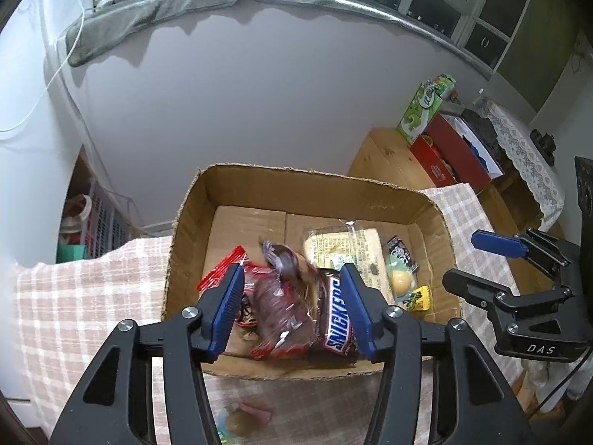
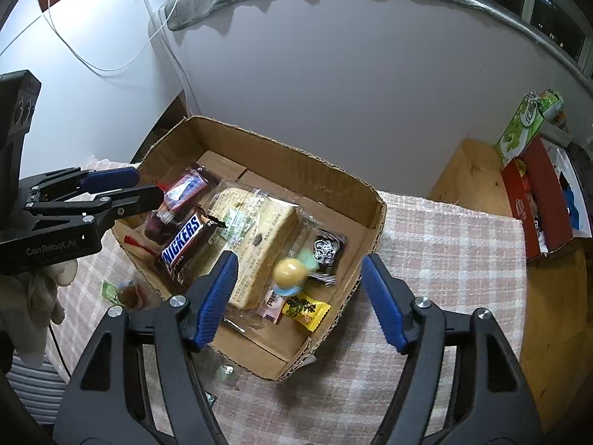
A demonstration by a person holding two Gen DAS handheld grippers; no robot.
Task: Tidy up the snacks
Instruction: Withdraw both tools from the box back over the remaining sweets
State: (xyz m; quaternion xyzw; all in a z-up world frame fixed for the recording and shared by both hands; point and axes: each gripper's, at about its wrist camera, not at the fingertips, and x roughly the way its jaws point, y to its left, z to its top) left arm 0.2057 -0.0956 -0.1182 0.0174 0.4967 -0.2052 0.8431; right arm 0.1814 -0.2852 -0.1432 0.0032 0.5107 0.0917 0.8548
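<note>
An open cardboard box (image 1: pixel 296 174) (image 2: pixel 281 141) stands on a checked cloth. In it lie a Snickers bar (image 1: pixel 339 319) (image 2: pixel 183 239), a wrapped pale cake (image 1: pixel 348 256) (image 2: pixel 259 237), a yellow ball sweet (image 1: pixel 400 278) (image 2: pixel 291 270) and a yellow sachet (image 1: pixel 420 298) (image 2: pixel 305 309). My left gripper (image 1: pixel 292 274) (image 2: pixel 148 185) is open over the box's left end. A blurred dark red snack pack (image 1: pixel 281 304) sits between its blue pads, untouched by them. My right gripper (image 2: pixel 300 263) (image 1: pixel 463 259) is open over the right end, and the blurred yellow ball shows between its fingers.
Loose sweets lie on the checked cloth (image 2: pixel 444 259) outside the box's near wall (image 1: pixel 252 415) (image 2: pixel 128 291). A red box (image 2: pixel 541 200) and a green carton (image 2: pixel 522 126) stand on a wooden surface to the right. A grey wall rises just behind the box.
</note>
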